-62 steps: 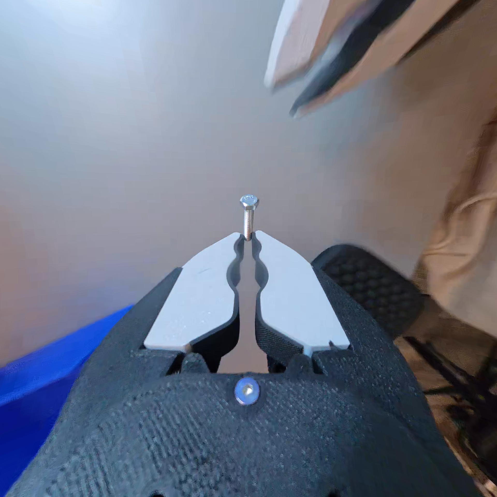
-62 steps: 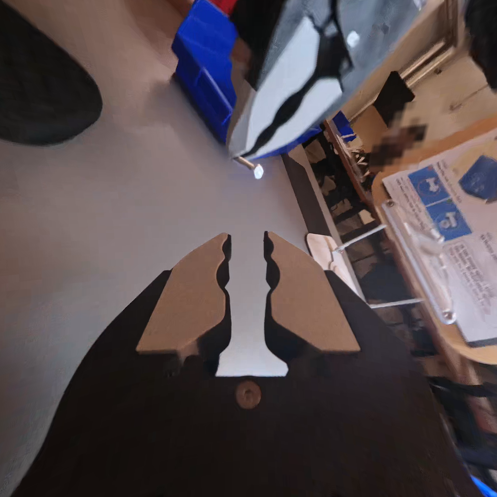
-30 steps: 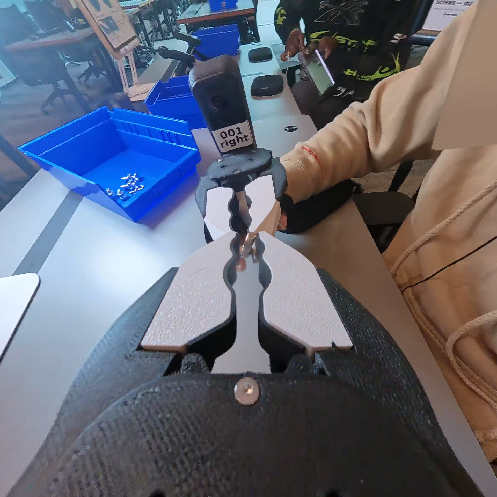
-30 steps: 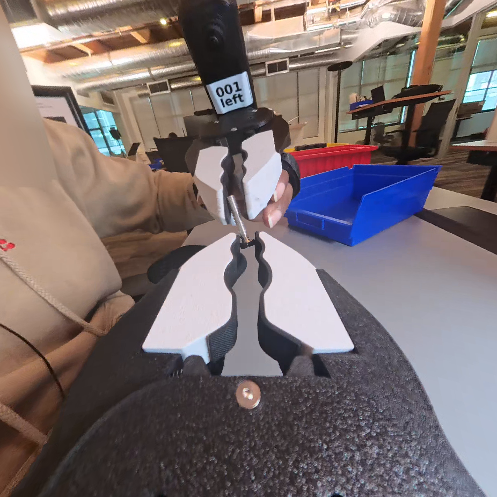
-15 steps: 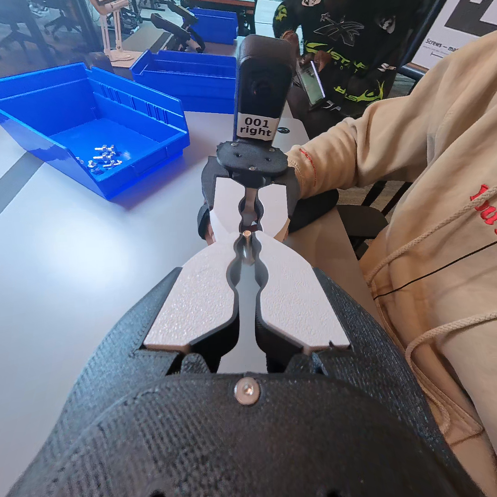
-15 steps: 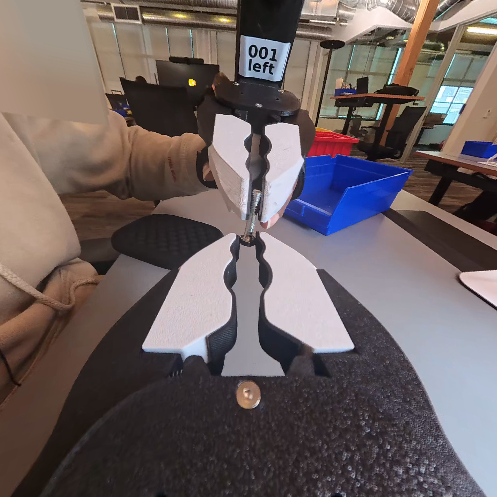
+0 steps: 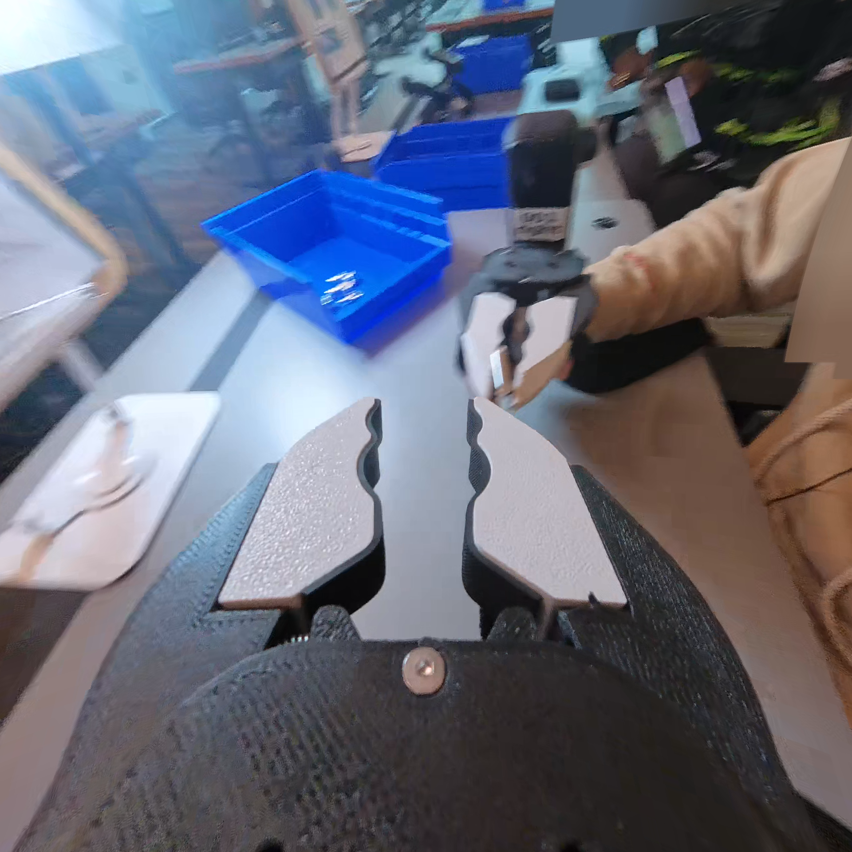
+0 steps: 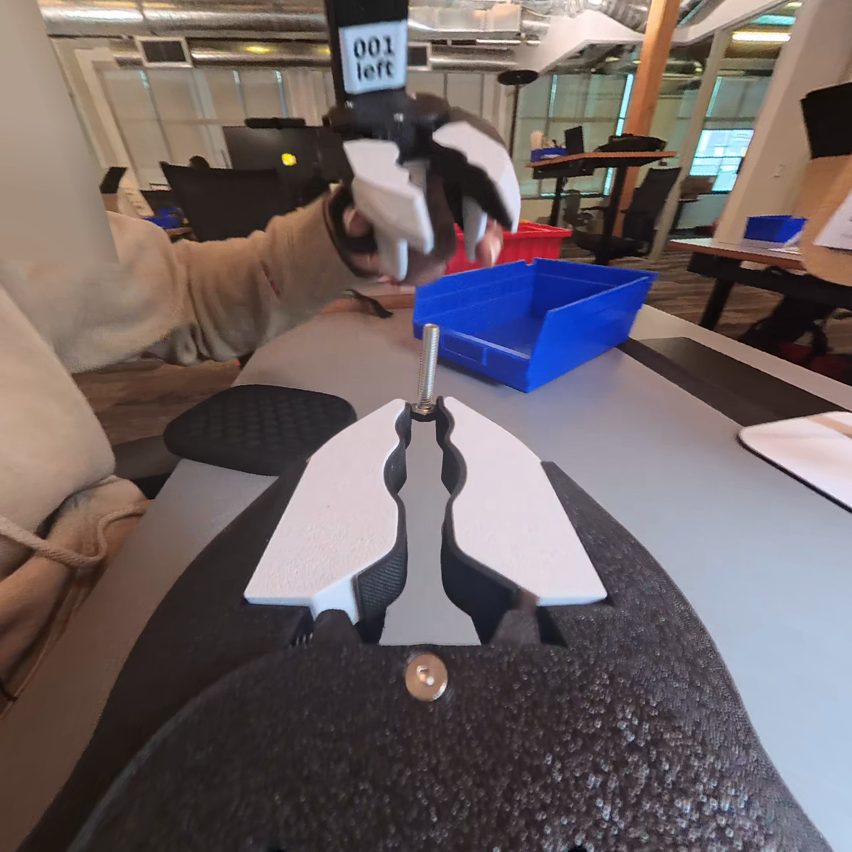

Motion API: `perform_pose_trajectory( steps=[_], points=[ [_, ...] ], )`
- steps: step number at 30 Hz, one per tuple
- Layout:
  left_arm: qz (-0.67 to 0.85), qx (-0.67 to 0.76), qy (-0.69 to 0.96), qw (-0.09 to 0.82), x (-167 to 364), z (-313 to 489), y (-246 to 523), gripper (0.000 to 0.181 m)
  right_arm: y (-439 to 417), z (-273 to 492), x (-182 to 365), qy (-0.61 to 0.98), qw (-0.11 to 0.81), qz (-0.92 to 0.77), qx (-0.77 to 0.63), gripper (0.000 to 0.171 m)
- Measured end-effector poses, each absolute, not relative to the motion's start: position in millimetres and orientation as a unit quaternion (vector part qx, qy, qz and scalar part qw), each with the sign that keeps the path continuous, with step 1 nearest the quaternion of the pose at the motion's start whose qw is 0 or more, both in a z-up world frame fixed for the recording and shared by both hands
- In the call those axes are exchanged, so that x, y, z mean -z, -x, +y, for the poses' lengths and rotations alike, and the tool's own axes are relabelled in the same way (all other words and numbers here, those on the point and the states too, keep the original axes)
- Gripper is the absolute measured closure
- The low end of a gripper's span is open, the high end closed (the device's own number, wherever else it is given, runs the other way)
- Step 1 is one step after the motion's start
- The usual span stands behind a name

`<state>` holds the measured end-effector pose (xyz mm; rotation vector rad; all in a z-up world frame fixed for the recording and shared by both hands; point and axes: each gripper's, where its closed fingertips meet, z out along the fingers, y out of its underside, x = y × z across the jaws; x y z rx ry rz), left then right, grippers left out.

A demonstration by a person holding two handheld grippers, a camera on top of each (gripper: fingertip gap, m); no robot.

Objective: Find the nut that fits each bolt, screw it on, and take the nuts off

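My right gripper (image 8: 424, 405) is shut on the lower end of a silver bolt (image 8: 426, 359), which stands upright from its fingertips over the grey table (image 8: 645, 461). A small nut-like collar (image 8: 422, 407) sits at the bolt's base between the tips. My left gripper (image 7: 424, 405) is open and empty. In the right wrist view the left gripper (image 8: 438, 253) hangs open above and behind the bolt, apart from it. In the left wrist view the right gripper (image 7: 502, 387) is blurred, ahead to the right.
A blue bin (image 7: 258, 239) with several small metal parts (image 7: 343, 288) stands ahead of the left gripper; the bin (image 8: 576, 332) also shows behind the bolt. A white tray (image 7: 175, 438) lies at left. A red bin (image 8: 530, 239) and a black pad (image 8: 258, 428) are nearby. One gripper's finger ends stand about 8 cm off the other's.
My left gripper has opened, let go of the bolt and pulled up and away. The bolt now stays only in my right gripper.
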<state>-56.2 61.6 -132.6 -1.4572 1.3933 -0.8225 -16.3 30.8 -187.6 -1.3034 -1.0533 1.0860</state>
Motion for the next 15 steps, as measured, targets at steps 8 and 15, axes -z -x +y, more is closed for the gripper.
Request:
perform_pose_trajectory(
  steps=[8,15],
  points=[
    [0.480,-0.031,0.849,0.219,202,197,309,0.149,7,45,195,0.571,0.541,-0.442,-0.430,0.161],
    [0.476,-0.159,0.857,-0.118,296,179,428,0.138,14,39,208,0.573,0.521,-0.463,-0.432,0.161]
  ],
)
